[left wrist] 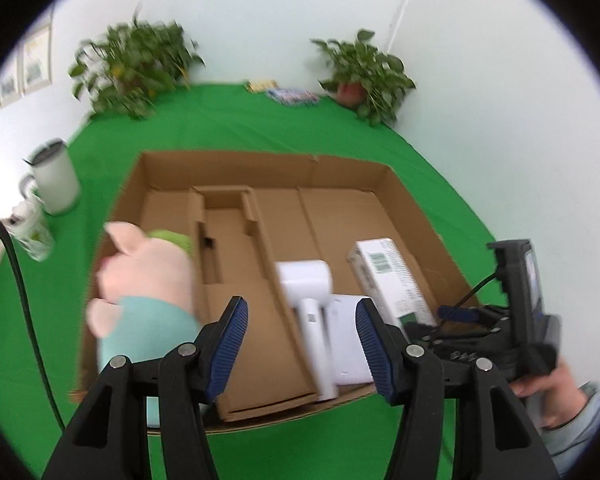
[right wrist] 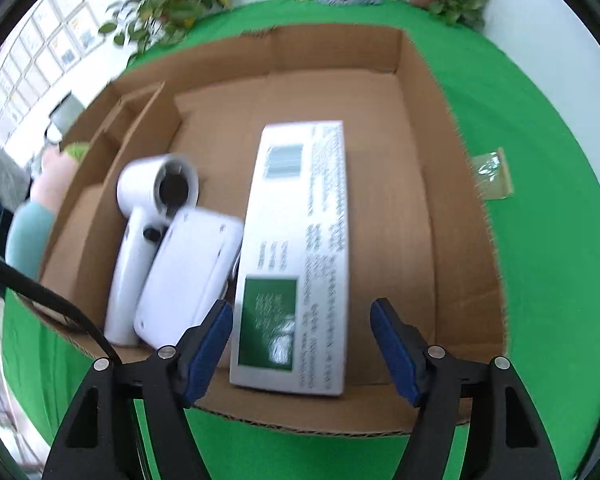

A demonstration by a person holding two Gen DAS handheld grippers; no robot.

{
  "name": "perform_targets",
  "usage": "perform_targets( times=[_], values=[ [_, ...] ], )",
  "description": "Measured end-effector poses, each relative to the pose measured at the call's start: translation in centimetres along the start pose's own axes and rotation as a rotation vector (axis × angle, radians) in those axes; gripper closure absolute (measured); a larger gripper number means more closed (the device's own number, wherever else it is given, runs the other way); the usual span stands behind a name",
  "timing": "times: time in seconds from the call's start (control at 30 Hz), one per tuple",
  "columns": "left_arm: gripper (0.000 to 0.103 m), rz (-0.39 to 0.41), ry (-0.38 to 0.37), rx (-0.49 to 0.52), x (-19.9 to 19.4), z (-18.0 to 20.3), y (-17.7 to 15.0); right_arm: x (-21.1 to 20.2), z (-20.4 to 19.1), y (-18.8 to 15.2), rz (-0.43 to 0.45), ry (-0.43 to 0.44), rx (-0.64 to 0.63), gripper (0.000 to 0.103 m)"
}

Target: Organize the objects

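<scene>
A shallow cardboard box (left wrist: 228,168) (right wrist: 452,184) lies on a green cloth. In it lie a white hair dryer (left wrist: 308,292) (right wrist: 148,208), a flat white device (left wrist: 350,344) (right wrist: 188,272) and a long white carton with a green label (left wrist: 388,276) (right wrist: 304,240). A pink pig plush in a teal shirt (left wrist: 148,288) (right wrist: 48,196) sits at the box's left side. My left gripper (left wrist: 300,344) is open and empty above the box's near edge. My right gripper (right wrist: 302,348) is open and empty, just above the near end of the carton; its body shows in the left wrist view (left wrist: 500,328).
Two potted plants (left wrist: 136,68) (left wrist: 364,76) stand at the back of the cloth, with small packets (left wrist: 284,92) between them. A white tumbler (left wrist: 56,176) and a patterned mug (left wrist: 32,228) stand at the left. A clear wrapper (right wrist: 492,174) lies right of the box.
</scene>
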State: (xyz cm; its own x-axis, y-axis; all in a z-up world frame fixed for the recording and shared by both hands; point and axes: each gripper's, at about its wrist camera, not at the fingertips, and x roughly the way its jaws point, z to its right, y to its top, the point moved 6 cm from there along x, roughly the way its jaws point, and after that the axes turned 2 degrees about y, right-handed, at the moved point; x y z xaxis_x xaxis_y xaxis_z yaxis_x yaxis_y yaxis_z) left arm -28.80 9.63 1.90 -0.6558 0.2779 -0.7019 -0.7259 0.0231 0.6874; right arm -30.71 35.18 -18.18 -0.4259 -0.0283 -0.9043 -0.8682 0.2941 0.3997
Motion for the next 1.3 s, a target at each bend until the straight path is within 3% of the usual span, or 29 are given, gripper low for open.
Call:
perform_targets(
  times=[0.13, 0.2, 0.47, 0.53, 0.63, 0.7, 1.03, 1.3],
  values=[
    [0.043, 0.118, 0.115, 0.032, -1.0, -2.2, -1.4, 0.7, -0.1, 0.7, 0.026, -0.001, -0.014, 0.034],
    [0.042, 0.134, 0.155, 0.026, -1.0, -3.3, -2.6, 1.7, -0.3, 1.0, 0.026, -0.020, -0.027, 0.043],
    [0.042, 0.122, 0.163, -0.047, 0.9, -5.7, -5.1, 2.3, -0.6, 0.9, 0.024, -0.037, 0.010, 0.040],
    [0.039, 0.142, 0.175, -0.036, 1.1, -5.6, -5.4, 1.5, -0.5, 0.7, 0.067, -0.050, 0.018, 0.032],
    [0.026, 0.178, 0.192, -0.015, 1.6, -5.0, -5.8, -0.9, -1.8, -0.1, 0.240, -0.057, -0.025, 0.000],
    [0.023, 0.201, 0.224, 0.009, 2.0, -4.5, -6.2, -1.8, -2.9, -0.9, 0.329, -0.057, -0.062, 0.001],
    [0.016, 0.296, 0.372, 0.125, 3.5, -3.0, -7.6, -1.2, -4.8, -3.6, 0.562, -0.148, -0.099, 0.001],
    [0.011, 0.308, 0.421, 0.165, 4.0, -2.5, -8.1, -1.3, -4.5, -3.7, 0.577, -0.142, -0.103, 0.000]
  ],
)
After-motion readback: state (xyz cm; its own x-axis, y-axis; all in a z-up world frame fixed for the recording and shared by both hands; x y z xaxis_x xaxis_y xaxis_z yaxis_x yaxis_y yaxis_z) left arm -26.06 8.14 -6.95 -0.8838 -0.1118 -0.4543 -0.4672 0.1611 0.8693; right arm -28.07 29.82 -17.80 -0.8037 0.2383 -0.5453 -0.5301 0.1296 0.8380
